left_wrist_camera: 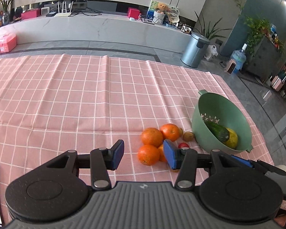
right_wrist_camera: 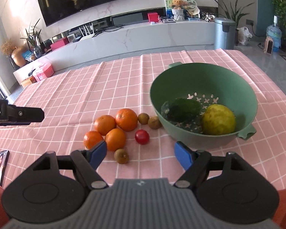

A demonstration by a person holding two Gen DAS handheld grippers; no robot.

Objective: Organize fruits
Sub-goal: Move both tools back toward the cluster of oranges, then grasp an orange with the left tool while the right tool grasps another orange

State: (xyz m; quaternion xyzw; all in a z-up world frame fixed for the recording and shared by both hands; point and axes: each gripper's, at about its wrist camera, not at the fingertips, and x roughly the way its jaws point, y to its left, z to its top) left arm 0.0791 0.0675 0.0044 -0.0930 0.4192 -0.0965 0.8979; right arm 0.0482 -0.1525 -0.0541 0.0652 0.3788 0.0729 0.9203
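the worktop [right_wrist_camera: 124, 80] is covered by a pink checked cloth. toward its right edge stands a green colander bowl [right_wrist_camera: 204, 80], holding a dark green cucumber [right_wrist_camera: 181, 108] and a yellow-green pear [right_wrist_camera: 218, 122] side by side, the cucumber to the left and the two touching.

just left of the bowl, on the cloth, lies a cluster of four oranges [right_wrist_camera: 115, 129], packed against one another. between the oranges and the bowl sit two small brown kiwis [right_wrist_camera: 149, 120], the right one nearly against the bowl's wall. a small red tomato [right_wrist_camera: 142, 136] lies just in front of them, apart from the oranges. a third kiwi [right_wrist_camera: 121, 156] sits nearest the front edge, just below the oranges.

the right hand-held gripper [right_wrist_camera: 141, 153] hangs above the cloth with its blue pads spread and nothing between them; the third kiwi shows in the gap, untouched. the left hand-held gripper [left_wrist_camera: 144, 155] is likewise spread and empty, the oranges lying beyond its right pad.

a phone [right_wrist_camera: 0, 165] lies near the front left corner.
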